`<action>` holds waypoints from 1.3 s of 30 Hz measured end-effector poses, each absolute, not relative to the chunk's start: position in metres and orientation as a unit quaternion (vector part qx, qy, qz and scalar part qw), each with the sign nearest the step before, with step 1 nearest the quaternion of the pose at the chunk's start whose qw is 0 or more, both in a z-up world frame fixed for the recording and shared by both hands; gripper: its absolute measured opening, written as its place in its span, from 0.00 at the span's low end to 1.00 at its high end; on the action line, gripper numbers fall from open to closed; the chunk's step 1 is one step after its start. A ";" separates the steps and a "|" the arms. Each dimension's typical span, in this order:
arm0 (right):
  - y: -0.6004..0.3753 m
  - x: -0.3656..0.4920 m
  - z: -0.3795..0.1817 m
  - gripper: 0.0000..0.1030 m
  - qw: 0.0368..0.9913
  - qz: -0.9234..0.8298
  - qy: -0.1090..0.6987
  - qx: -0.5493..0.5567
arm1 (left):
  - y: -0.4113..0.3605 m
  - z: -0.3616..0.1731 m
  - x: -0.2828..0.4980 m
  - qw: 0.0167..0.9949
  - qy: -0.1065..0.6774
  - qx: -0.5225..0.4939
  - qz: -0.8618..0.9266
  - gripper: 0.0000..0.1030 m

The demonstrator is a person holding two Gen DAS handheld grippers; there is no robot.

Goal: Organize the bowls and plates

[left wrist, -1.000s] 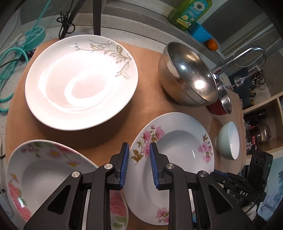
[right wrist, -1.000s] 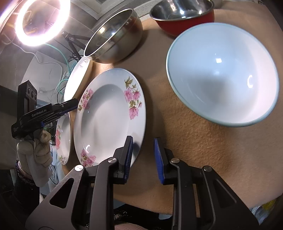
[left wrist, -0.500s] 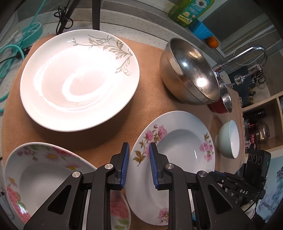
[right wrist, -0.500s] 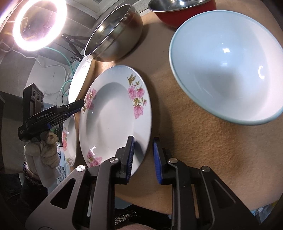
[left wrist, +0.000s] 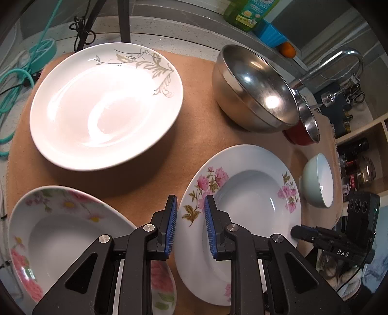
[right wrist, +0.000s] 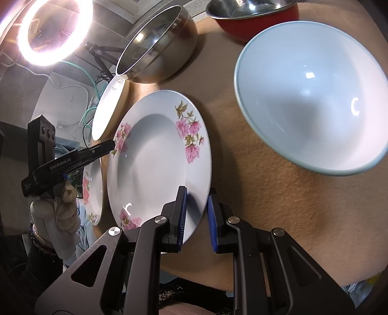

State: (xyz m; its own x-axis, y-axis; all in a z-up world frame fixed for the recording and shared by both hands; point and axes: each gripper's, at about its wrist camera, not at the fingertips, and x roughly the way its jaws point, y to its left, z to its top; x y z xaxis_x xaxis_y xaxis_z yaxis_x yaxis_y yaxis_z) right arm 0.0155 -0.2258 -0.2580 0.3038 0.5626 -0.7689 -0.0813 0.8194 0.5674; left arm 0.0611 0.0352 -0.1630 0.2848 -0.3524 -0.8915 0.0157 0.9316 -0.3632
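Right gripper (right wrist: 196, 213): jaws parted, straddling the near rim of the pink-flower plate (right wrist: 155, 167); having advanced over the last second, not yet clenching.
Left gripper (left wrist: 190, 224): jaws parted, holding nothing, hovering over the opposite rim of that plate (left wrist: 242, 193).
Change: both grippers have been closing on one plate; a lift is probably coming.
Neighbours: daisy plate (left wrist: 55, 232) lying just left; leaf-pattern plate (left wrist: 106, 104) behind.
Bowls: pale blue bowl (right wrist: 312, 104), steel bowl (right wrist: 157, 46) and red bowl (right wrist: 254, 21) sitting apart on the brown mat (right wrist: 266, 193).
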 end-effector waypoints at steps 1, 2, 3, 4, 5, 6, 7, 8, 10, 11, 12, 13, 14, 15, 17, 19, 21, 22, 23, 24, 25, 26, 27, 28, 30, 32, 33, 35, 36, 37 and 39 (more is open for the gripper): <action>-0.227 0.016 -0.258 0.16 0.777 0.206 0.553 0.218 | 0.033 -0.163 0.059 0.789 0.586 -0.139 -0.117 0.20; -0.229 0.016 -0.258 0.16 0.778 0.205 0.553 0.217 | 0.031 -0.162 0.057 0.790 0.586 -0.136 -0.118 0.20; -0.230 0.017 -0.258 0.16 0.778 0.203 0.553 0.217 | 0.029 -0.162 0.055 0.790 0.586 -0.133 -0.118 0.20; -0.231 0.017 -0.258 0.17 0.779 0.200 0.553 0.216 | 0.027 -0.161 0.054 0.790 0.586 -0.132 -0.119 0.20; -0.233 0.018 -0.258 0.17 0.780 0.197 0.553 0.216 | 0.026 -0.161 0.052 0.790 0.587 -0.131 -0.119 0.20; -0.234 0.018 -0.257 0.17 0.781 0.195 0.552 0.215 | 0.024 -0.161 0.050 0.790 0.587 -0.130 -0.120 0.20; -0.235 0.018 -0.257 0.17 0.782 0.194 0.552 0.215 | 0.022 -0.161 0.048 0.790 0.587 -0.129 -0.121 0.20; -0.235 0.018 -0.257 0.17 0.784 0.191 0.551 0.214 | 0.021 -0.161 0.046 0.790 0.588 -0.128 -0.122 0.20; -0.235 0.017 -0.256 0.17 0.785 0.188 0.550 0.213 | 0.018 -0.161 0.042 0.791 0.587 -0.125 -0.121 0.20; -0.235 0.017 -0.256 0.17 0.787 0.186 0.549 0.209 | 0.018 -0.161 0.040 0.791 0.587 -0.124 -0.121 0.20; -0.234 0.016 -0.255 0.17 0.789 0.185 0.549 0.206 | 0.017 -0.162 0.039 0.791 0.587 -0.124 -0.121 0.20; -0.233 0.015 -0.255 0.17 0.790 0.185 0.548 0.204 | 0.017 -0.162 0.038 0.790 0.588 -0.124 -0.121 0.20; -0.233 0.014 -0.255 0.17 0.790 0.184 0.548 0.203 | 0.018 -0.162 0.037 0.790 0.588 -0.125 -0.121 0.20; -0.232 0.014 -0.254 0.17 0.791 0.184 0.548 0.201 | 0.018 -0.162 0.036 0.789 0.589 -0.126 -0.122 0.20; -0.230 0.012 -0.254 0.17 0.793 0.182 0.548 0.195 | 0.018 -0.163 0.035 0.789 0.589 -0.125 -0.123 0.20; -0.228 0.010 -0.253 0.17 0.793 0.182 0.549 0.191 | 0.017 -0.163 0.034 0.789 0.590 -0.123 -0.123 0.20; -0.227 0.010 -0.254 0.17 0.793 0.182 0.550 0.189 | 0.017 -0.162 0.034 0.789 0.589 -0.122 -0.123 0.20; -0.226 0.009 -0.253 0.17 0.793 0.183 0.550 0.189 | 0.016 -0.162 0.035 0.790 0.589 -0.121 -0.123 0.20; -0.226 0.009 -0.254 0.17 0.792 0.182 0.551 0.188 | 0.016 -0.162 0.035 0.790 0.588 -0.119 -0.123 0.20; -0.224 0.010 -0.255 0.18 0.792 0.182 0.552 0.188 | 0.015 -0.162 0.035 0.791 0.588 -0.118 -0.123 0.20; -0.224 0.010 -0.256 0.18 0.792 0.182 0.552 0.187 | 0.015 -0.162 0.036 0.792 0.587 -0.117 -0.124 0.20; -0.223 0.010 -0.256 0.18 0.792 0.182 0.552 0.186 | 0.014 -0.162 0.035 0.792 0.586 -0.116 -0.124 0.20; -0.223 0.010 -0.256 0.18 0.792 0.181 0.552 0.185 | 0.014 -0.162 0.035 0.793 0.585 -0.115 -0.123 0.20; -0.222 0.010 -0.256 0.19 0.793 0.179 0.553 0.182 | 0.014 -0.162 0.035 0.794 0.584 -0.114 -0.122 0.20; -0.220 0.009 -0.254 0.20 0.797 0.175 0.552 0.170 | 0.013 -0.162 0.034 0.795 0.583 -0.113 -0.122 0.20; -0.220 0.006 -0.253 0.20 0.801 0.170 0.552 0.159 | 0.014 -0.161 0.034 0.798 0.580 -0.113 -0.119 0.20; -0.220 0.004 -0.252 0.22 0.802 0.168 0.552 0.156 | 0.014 -0.159 0.033 0.801 0.577 -0.112 -0.118 0.20; -0.221 0.002 -0.249 0.25 0.806 0.162 0.549 0.149 | 0.014 -0.154 0.032 0.808 0.568 -0.105 -0.114 0.20; -0.222 0.001 -0.247 0.27 0.810 0.158 0.546 0.146 | 0.014 -0.150 0.031 0.813 0.562 -0.102 -0.112 0.20; -0.223 0.000 -0.243 0.32 0.814 0.154 0.542 0.141 | 0.015 -0.145 0.030 0.818 0.556 -0.099 -0.110 0.20; -0.225 -0.003 -0.234 0.39 0.823 0.150 0.530 0.135 | 0.020 -0.136 0.028 0.827 0.544 -0.098 -0.106 0.20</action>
